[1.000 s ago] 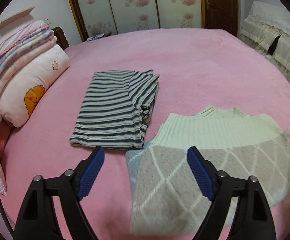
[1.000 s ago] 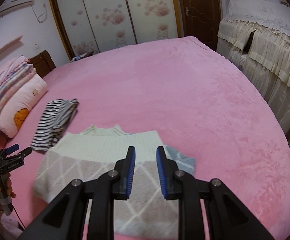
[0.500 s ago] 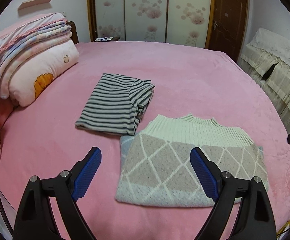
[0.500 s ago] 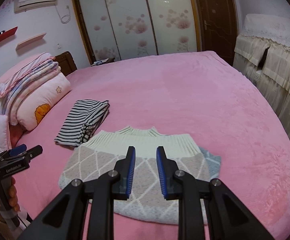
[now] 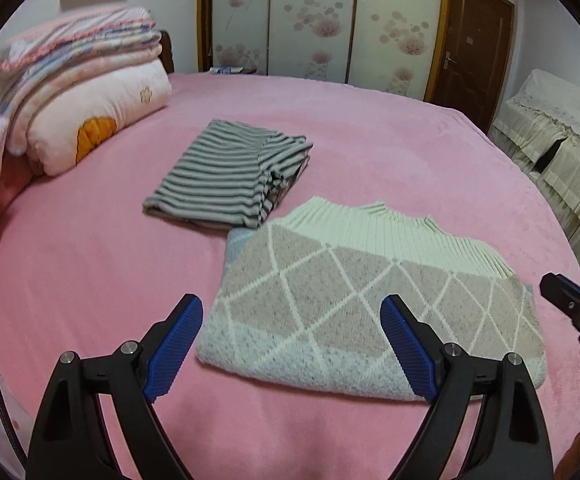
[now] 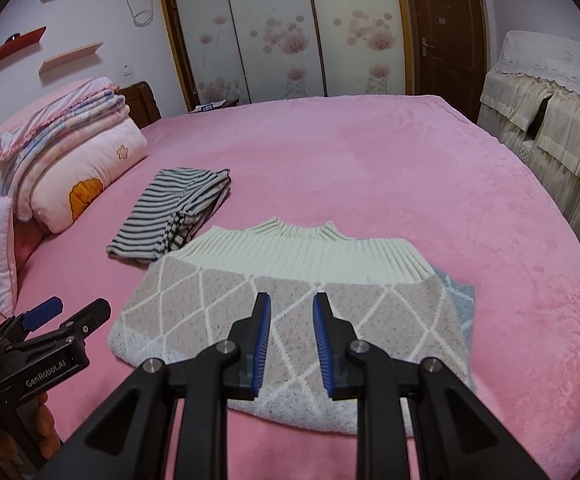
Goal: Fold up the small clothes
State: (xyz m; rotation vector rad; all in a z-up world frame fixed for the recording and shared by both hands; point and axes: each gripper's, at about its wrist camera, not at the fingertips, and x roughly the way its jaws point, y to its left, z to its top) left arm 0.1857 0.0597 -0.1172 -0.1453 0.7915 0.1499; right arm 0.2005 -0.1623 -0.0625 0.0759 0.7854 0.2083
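Note:
A folded sweater [image 5: 361, 304] with a diamond pattern and a pale ribbed collar lies flat on the pink bed [image 5: 329, 128]. Behind it to the left rests a folded striped garment [image 5: 226, 180]. My left gripper [image 5: 291, 312] hovers above the sweater's near edge, jaws wide open and empty. In the right wrist view, the right gripper [image 6: 291, 312] hangs over the same sweater [image 6: 290, 320] with a narrow gap between its blue pads and nothing in it. The striped garment [image 6: 170, 212] lies beyond. Each gripper shows in the other's view: the left gripper [image 6: 66, 312] and the right gripper [image 5: 569, 300].
Pillows and folded quilts [image 5: 86, 92] are stacked at the bed's left end. Sliding wardrobe doors [image 6: 286, 28] and a brown door [image 6: 445, 28] stand behind the bed. Cream-covered furniture [image 6: 549, 100] lines the right side. A hand [image 6: 46, 412] shows at the lower left.
Both grippers have drawn back from the sweater toward the bed's near edge. The sweater now looks smaller and lies fully in view, flat and still.

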